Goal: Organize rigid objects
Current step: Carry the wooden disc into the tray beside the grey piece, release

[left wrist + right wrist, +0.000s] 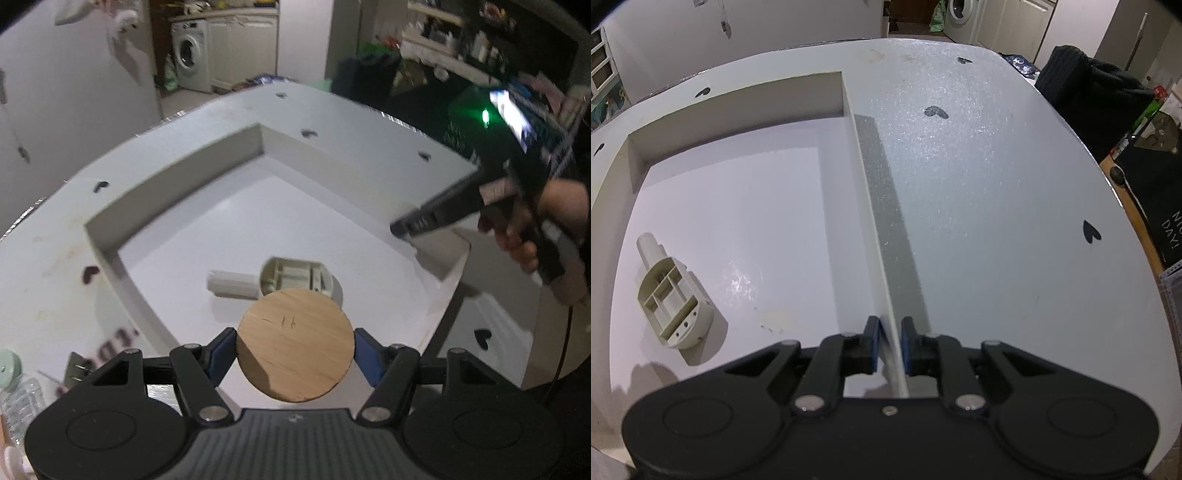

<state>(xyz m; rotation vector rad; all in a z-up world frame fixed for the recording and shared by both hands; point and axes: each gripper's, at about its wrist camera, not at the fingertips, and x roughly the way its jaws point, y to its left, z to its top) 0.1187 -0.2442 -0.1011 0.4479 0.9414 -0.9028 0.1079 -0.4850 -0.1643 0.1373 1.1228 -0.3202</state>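
My left gripper (pixel 294 341) is shut on a round wooden disc (pixel 294 345) and holds it above the white box (pixel 177 173). A beige plastic part with a short tube (pixel 275 282) lies on the box floor just beyond the disc; it also shows in the right wrist view (pixel 670 301) at the left. My right gripper (pixel 888 345) is shut on the thin right wall of the box (pixel 875 210). It shows from outside in the left wrist view (pixel 436 218), at the box's right edge, blurred.
The box sits on a grey table (pixel 997 184) marked with small black hearts. A dark bag (pixel 1086 85) stands past the table's far right edge. A washing machine (pixel 190 55) and cupboards are far behind. A plastic bottle (pixel 18 391) is at the lower left.
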